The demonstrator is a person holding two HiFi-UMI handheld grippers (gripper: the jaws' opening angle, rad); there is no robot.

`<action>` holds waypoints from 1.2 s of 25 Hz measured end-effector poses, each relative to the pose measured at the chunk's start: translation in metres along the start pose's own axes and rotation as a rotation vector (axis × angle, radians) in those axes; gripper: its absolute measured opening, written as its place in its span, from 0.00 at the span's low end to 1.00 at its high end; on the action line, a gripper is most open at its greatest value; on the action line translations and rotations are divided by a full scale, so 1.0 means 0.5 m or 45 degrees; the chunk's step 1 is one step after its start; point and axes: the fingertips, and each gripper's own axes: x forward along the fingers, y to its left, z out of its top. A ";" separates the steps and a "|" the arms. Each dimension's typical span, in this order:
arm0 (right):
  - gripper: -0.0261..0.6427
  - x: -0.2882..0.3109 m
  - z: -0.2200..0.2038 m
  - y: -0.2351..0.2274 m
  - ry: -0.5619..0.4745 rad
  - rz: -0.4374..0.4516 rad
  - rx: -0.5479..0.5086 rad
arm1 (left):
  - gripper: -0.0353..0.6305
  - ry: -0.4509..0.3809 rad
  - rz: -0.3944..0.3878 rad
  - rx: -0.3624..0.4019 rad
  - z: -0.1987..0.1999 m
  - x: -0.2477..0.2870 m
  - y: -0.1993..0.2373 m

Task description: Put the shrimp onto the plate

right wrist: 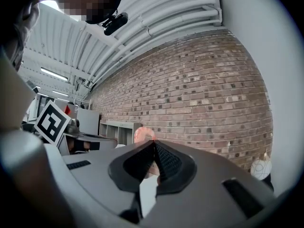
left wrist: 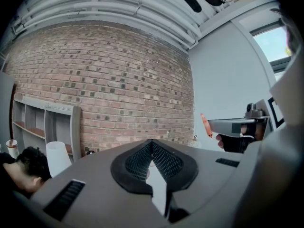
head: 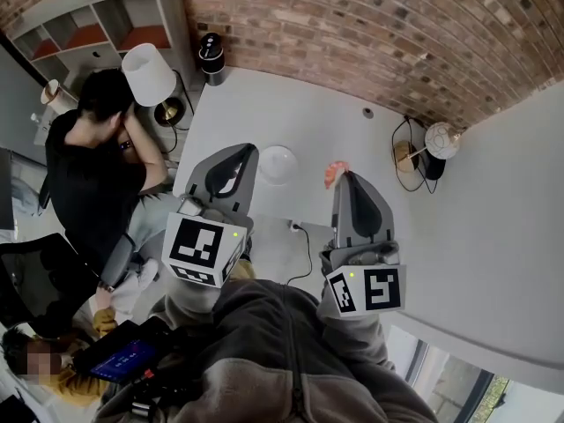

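A pink shrimp [head: 336, 173] sticks out from the tip of my right gripper [head: 345, 180], which is shut on it and held up above the white table [head: 317, 122]. In the right gripper view the shrimp [right wrist: 142, 136] curls up just behind the closed jaws of that gripper [right wrist: 153, 144]. A white plate [head: 278, 164] lies on the table between the two grippers, left of the shrimp. My left gripper [head: 240, 153] hovers just left of the plate, and its jaws [left wrist: 152, 142] are shut on nothing. The left gripper view also catches the shrimp [left wrist: 205, 126].
A person in black [head: 88, 174] sits at the table's left edge beside a white-shaded lamp [head: 149, 73]. A black speaker [head: 211, 56] stands at the far corner. A round lamp with cables [head: 439, 140] sits at the right. A cable [head: 306, 236] lies near me.
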 end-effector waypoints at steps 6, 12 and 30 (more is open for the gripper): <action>0.04 0.075 0.012 -0.014 -0.013 0.002 0.008 | 0.06 -0.001 -0.021 -0.001 0.013 0.056 0.043; 0.04 0.146 0.000 -0.020 0.003 0.001 0.021 | 0.06 0.024 -0.012 0.005 0.006 0.090 0.100; 0.04 0.203 -0.007 -0.065 0.041 -0.018 0.035 | 0.06 0.065 -0.066 -0.035 -0.001 0.180 0.108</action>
